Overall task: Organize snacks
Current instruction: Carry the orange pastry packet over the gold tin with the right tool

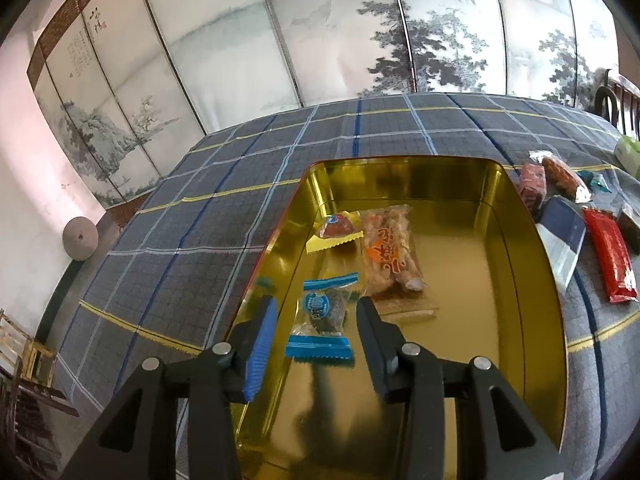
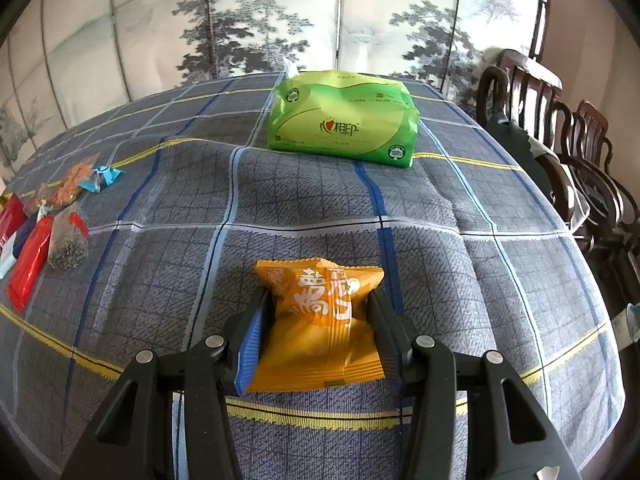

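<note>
A gold tin box (image 1: 516,248) sits on the plaid tablecloth. Inside lie a blue-wrapped candy (image 1: 322,318), a yellow-wrapped candy (image 1: 336,229) and a clear pack of orange snacks (image 1: 390,252). My left gripper (image 1: 316,312) is open above the tin, its fingers either side of the blue candy without touching it. My right gripper (image 2: 316,316) is shut on an orange snack packet (image 2: 320,320) and holds it just above the cloth.
Loose snacks lie right of the tin: a red bar (image 1: 610,256), a navy packet (image 1: 560,236) and reddish packs (image 1: 534,184). The right wrist view shows them at far left (image 2: 28,256), a green tissue pack (image 2: 344,116) at the back, wooden chairs (image 2: 560,140) at right.
</note>
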### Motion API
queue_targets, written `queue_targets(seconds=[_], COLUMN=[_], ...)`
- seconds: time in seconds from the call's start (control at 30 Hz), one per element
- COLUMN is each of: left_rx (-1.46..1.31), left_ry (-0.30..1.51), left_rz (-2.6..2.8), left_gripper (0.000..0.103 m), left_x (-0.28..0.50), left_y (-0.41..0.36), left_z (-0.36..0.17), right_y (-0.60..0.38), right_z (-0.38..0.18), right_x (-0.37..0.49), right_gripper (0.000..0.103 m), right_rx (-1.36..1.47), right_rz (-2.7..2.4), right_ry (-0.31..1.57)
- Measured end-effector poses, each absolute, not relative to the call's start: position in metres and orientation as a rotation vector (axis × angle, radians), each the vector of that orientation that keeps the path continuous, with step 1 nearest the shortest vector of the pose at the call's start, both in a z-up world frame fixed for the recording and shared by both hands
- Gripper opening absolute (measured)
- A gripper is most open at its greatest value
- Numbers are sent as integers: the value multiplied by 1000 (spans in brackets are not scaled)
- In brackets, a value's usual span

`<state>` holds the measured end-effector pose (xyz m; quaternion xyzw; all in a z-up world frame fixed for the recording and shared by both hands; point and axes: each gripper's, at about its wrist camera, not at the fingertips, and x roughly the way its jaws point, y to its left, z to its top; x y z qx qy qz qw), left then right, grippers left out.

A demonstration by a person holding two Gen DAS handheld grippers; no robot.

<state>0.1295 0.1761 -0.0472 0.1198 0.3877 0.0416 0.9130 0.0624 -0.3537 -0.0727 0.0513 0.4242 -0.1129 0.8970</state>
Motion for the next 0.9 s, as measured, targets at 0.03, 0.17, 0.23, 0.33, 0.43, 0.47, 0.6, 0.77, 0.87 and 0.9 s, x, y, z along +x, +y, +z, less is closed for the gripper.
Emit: queue_targets(seconds=[0.03,0.17,0.23,0.33,0.43,0.47,0.6,0.77,0.87,0.9], left_rx=[248,252,241,223,205,206,204,216,228,230], left_ry=[794,759,747,736,726,722,708,705,701,700], left_rz=[83,78,75,68,54,56,47,49,53,53], left_gripper=[42,42,42,42,42,42,42,42,42,42], left_x=[127,116,113,107,100,99,89,82,79,78], left_y=[176,177,178,178,176,174,168,161,157,157], left_z=[-45,-33,-27,-18,-10,-9,-2,2,3,3], right_y=[-355,-350,-344,-339,-330,-323,-295,-243,-208,-192], right_z=[-73,-72,-71,-69,-61,-57,-34,-1,12,17], right_x=[62,63,63,61,60,59,64,79,91,96], right_gripper=[45,44,44,43,43,42,42,42,42,42], right_rx=[108,144,163,205,229,231,217,165,142,132], right_rz=[-236,-228,-226,-212,-184,-174,-106,13,93,132], right_ry=[878,874,871,868,853,847,815,768,752,747])
